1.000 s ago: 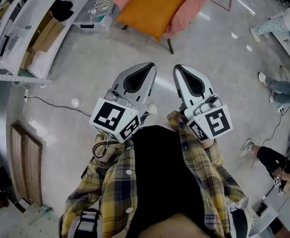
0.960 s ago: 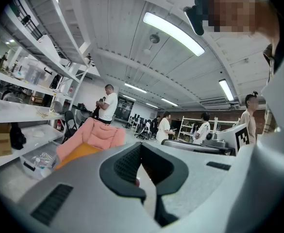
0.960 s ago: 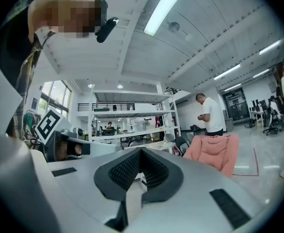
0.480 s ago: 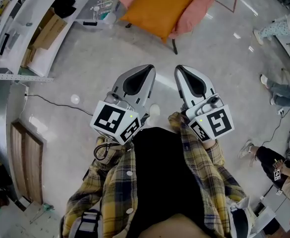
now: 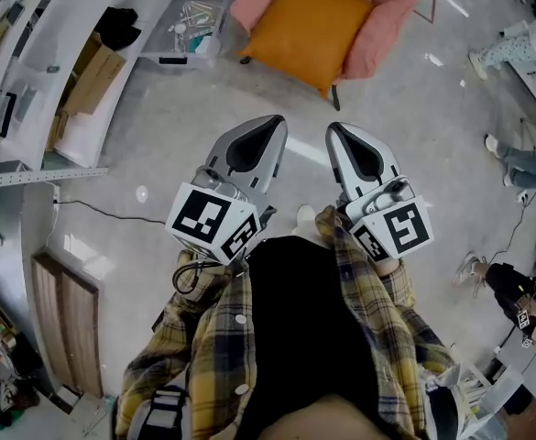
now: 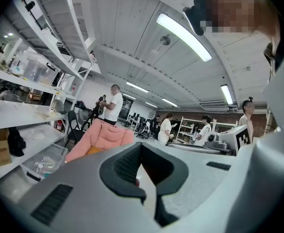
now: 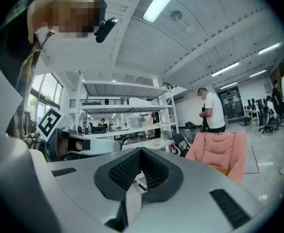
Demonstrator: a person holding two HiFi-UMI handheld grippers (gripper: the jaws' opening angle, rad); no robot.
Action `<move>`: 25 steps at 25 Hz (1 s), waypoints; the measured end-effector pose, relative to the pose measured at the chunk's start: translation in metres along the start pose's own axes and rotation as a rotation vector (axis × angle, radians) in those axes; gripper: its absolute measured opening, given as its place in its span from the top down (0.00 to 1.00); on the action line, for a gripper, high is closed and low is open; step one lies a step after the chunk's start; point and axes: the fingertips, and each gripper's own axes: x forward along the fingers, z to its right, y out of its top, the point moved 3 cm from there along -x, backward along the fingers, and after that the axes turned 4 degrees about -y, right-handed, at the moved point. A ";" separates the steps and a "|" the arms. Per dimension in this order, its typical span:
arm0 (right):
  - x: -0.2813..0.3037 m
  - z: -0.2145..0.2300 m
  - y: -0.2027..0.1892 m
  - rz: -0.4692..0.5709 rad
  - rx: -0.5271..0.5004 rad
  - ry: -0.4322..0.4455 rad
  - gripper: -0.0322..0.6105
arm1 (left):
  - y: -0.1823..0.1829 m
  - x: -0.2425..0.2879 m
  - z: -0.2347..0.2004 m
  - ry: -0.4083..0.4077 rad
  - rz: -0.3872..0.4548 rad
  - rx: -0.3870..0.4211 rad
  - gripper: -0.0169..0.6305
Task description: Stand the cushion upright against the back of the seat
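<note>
An orange cushion (image 5: 309,27) lies flat on the seat of a pink padded chair (image 5: 391,21) at the top of the head view. Both grippers are held close to my body, side by side, pointing toward the chair and well short of it. My left gripper (image 5: 272,123) is shut with nothing in it. So is my right gripper (image 5: 333,129). In the left gripper view the chair (image 6: 100,134) stands beyond the shut jaw tips (image 6: 141,148), with a sliver of cushion (image 6: 94,151) showing. In the right gripper view the chair (image 7: 219,150) is at the right.
White shelving (image 5: 29,71) with cardboard boxes (image 5: 93,62) runs along the left. A clear plastic bin (image 5: 190,21) stands next to the chair. A cable (image 5: 112,211) trails over the floor. People sit and stand at the right (image 5: 519,163). A wooden panel (image 5: 61,324) lies at lower left.
The chair and cushion have come lower and nearer in the head view as I walk toward them. Both grippers keep their pose and stay shut.
</note>
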 end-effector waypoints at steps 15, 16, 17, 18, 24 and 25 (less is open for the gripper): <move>0.101 -0.035 -0.001 0.004 0.056 -0.114 0.92 | 0.022 -0.023 -0.117 -0.064 -0.061 -0.025 0.97; 0.105 -0.036 -0.003 0.002 0.058 -0.119 0.92 | 0.020 -0.023 -0.121 -0.066 -0.067 -0.030 0.97; 0.108 -0.036 -0.004 -0.001 0.060 -0.126 0.92 | 0.018 -0.022 -0.125 -0.070 -0.074 -0.035 0.97; 0.110 -0.035 -0.006 -0.006 0.063 -0.132 0.92 | 0.017 -0.020 -0.128 -0.074 -0.081 -0.040 0.97; 0.130 -0.012 -0.012 -0.025 0.091 -0.157 0.92 | 0.016 0.002 -0.148 -0.079 -0.100 -0.057 0.97; 0.133 -0.007 -0.012 -0.027 0.094 -0.159 0.92 | 0.016 0.006 -0.151 -0.078 -0.102 -0.058 0.97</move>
